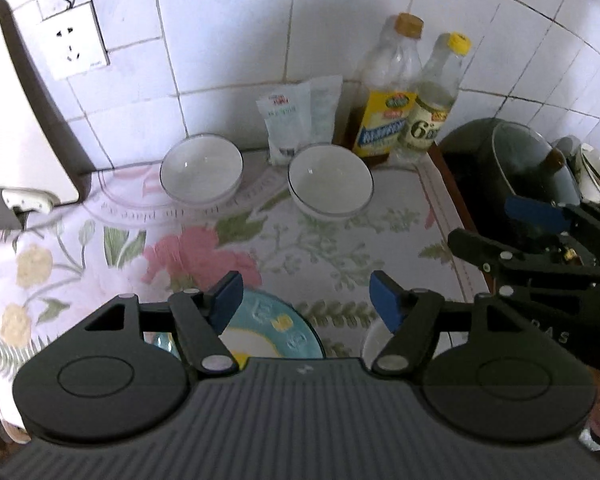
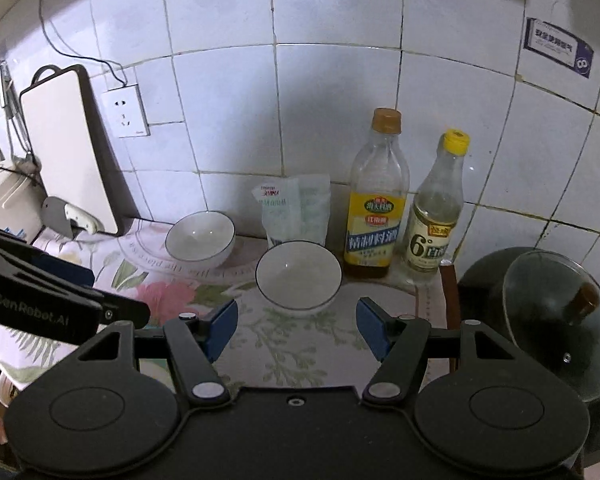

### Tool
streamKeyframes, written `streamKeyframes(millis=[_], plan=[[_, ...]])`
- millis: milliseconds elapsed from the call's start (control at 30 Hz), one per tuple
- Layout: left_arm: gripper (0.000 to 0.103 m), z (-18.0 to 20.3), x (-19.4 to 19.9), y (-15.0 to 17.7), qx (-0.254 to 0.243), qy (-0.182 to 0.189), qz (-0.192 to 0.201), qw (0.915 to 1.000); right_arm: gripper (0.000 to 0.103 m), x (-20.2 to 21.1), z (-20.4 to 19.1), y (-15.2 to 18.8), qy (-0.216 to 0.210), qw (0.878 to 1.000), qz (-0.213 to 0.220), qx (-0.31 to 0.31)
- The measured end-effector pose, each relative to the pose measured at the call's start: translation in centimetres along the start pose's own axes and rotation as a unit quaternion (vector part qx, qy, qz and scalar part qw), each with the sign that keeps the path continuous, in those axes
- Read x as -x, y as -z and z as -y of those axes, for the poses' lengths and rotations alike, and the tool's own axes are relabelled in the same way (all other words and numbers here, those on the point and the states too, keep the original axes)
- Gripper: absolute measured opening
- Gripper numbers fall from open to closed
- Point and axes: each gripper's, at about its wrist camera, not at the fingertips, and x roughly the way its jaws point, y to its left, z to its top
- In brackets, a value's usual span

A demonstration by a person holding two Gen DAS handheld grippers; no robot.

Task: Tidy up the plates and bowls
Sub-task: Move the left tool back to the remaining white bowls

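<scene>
1. Two round white ceramic bowls with thin dark rims sit apart near the tiled wall: left bowl (image 1: 201,168) toward the wall socket, right bowl (image 1: 330,180) just in front of the bottles. Not stacked, not touching; a strip of the flowered tablecloth (image 1: 100,248) shows between them.
2. Teal-rimmed round plate with a pale centre and yellow markings (image 1: 276,332) lies flat at the near edge of the cloth, partly hidden under the left gripper (image 1: 306,304). Something pale and rounded shows just right of it; too hidden to name.
3. Left gripper: jaws spread wide, nothing between the blue pads, hovering above the plate without touching it.
4. Right gripper (image 2: 296,326): likewise wide apart and empty, aimed down toward the right bowl, clear of its rim.
5. Judged progress: early to middling. Plate looks set down in place; bowls not yet gathered. Probably left: nest one bowl in the other, or bring both beside the plate.
6. Orientation: both bowls upright, mouths up, bases on the cloth. Round, so no long axis; symmetry axis vertical. Plate face up, its axis vertical as well.
7. Nearby hazards for the bowl move, by judgement: the clear oil bottle with a yellow label (image 2: 376,200), the smaller yellow-capped vinegar bottle (image 2: 434,216) and the white plastic pouch (image 2: 294,212) stand close behind the right bowl.
</scene>
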Motion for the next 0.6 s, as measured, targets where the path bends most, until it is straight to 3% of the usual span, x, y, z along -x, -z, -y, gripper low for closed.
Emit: streamKeyframes(millis=[333, 600], plan=[[0.072, -2.5, -4.5, -3.6, 0.015, 0.009, 0.008, 0.9998, 0.07, -6.5, 2.4, -1.0, -0.028, 0.997, -0.007, -0.072], [0.072, -3.0, -9.9, -5.8, 0.017, 0.021, 0.013, 0.9996, 0.07, -11.5, 3.8, -1.4, -0.025, 0.994, -0.019, -0.101]])
